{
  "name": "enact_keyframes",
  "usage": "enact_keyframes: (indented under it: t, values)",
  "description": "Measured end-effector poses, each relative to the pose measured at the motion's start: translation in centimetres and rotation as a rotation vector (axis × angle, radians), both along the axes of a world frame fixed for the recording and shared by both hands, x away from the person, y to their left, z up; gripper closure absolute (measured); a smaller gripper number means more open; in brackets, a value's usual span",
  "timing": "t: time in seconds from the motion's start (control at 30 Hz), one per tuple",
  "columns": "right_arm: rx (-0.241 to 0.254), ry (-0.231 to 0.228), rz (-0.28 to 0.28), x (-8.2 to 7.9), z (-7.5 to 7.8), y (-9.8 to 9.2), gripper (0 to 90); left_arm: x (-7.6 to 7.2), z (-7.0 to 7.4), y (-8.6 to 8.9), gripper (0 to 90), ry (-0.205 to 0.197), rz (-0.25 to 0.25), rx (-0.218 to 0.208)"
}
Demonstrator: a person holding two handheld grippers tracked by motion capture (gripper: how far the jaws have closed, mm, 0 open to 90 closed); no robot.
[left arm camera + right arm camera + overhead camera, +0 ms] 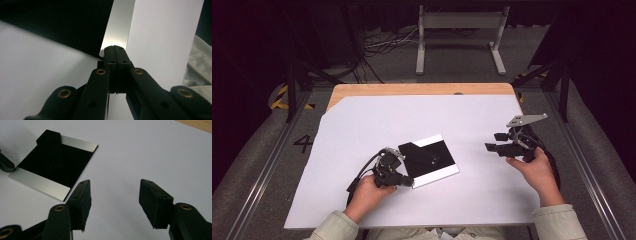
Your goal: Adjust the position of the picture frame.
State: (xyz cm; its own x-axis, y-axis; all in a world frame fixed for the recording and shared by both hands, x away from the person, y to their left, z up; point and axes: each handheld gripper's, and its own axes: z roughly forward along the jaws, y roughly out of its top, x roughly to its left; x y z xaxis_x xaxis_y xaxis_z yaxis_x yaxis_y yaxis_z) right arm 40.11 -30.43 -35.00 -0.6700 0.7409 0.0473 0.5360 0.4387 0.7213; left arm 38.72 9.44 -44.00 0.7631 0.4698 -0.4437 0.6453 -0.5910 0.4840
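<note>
Your left gripper [406, 183], jaws clamped on the near-left corner of the flat mirror plate [432, 162] at mid-sheet, its long axis running near-left to far-right; right gripper [493, 141] agape, empty, well apart; white sheet [362, 125] beneath.

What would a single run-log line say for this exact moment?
left gripper: shut on corner of plate | right gripper: open, holding nothing, apart from plate | black block: on plate | surface: white sheet
</note>
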Motion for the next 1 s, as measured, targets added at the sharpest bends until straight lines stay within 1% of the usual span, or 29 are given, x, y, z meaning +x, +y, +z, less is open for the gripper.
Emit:
enact_keyframes:
  t: [0.13, 0.27, 0.4, 0.43, 0.57, 0.8, 0.83, 0.87, 0.9, 0.93, 0.97, 1.0]
  values:
    - [-0.004, 0.004, 0.008, 0.0, -0.1, 0.3, 43.3, -0.1, 0.0, -0.7, 90.0, -0.015, 0.010, 0.004]
    - [-0.005, 0.008, 0.013, 0.0, -0.1, 0.6, 43.3, -0.1, 0.1, -1.2, 90.0, -0.029, 0.008, 0.009]
    - [-0.001, 0.003, 0.018, -0.1, 0.0, 0.7, 42.8, 0.0, 0.1, -1.8, 90.0, -0.035, 0.008, 0.009]
    - [0.001, 0.006, 0.015, -0.1, 0.0, 0.6, 42.6, 0.1, 0.1, -2.1, 90.0, -0.039, 0.008, 0.012]
    - [0.010, 0.005, 0.012, -0.1, 0.1, 0.4, 42.5, 0.3, 0.1, -2.5, 90.0, -0.038, 0.006, 0.007]
    - [0.004, 0.007, 0.015, -0.1, 0.0, 0.6, 42.5, 0.5, 0.2, -2.7, 90.0, -0.034, -0.002, 0.003]
    - [0.004, 0.007, 0.015, -0.1, 0.0, 0.6, 42.5, 0.5, 0.2, -2.8, 90.0, -0.043, -0.007, 0.018]
    - [0.006, 0.002, 0.017, -0.1, 0.0, 0.5, 42.5, 0.5, 0.5, -2.7, 90.0, -0.062, -0.008, 0.041]
    - [0.005, 0.000, 0.018, -0.2, 0.0, 0.5, 42.5, 0.6, 0.8, -2.4, 90.0, -0.077, -0.008, 0.042]
    - [0.006, -0.001, 0.017, -0.2, 0.1, 0.4, 42.6, 0.7, 1.1, -2.1, 90.0, -0.083, 0.002, 0.029]
    - [0.008, 0.000, 0.014, -0.3, 0.1, 0.3, 42.6, 0.9, 1.6, -1.5, 90.0, -0.097, 0.018, 0.014]
    - [0.010, -0.004, 0.012, -0.3, 0.1, 0.1, 42.6, 1.1, 2.0, -0.9, 90.0, -0.106, 0.042, -0.006]
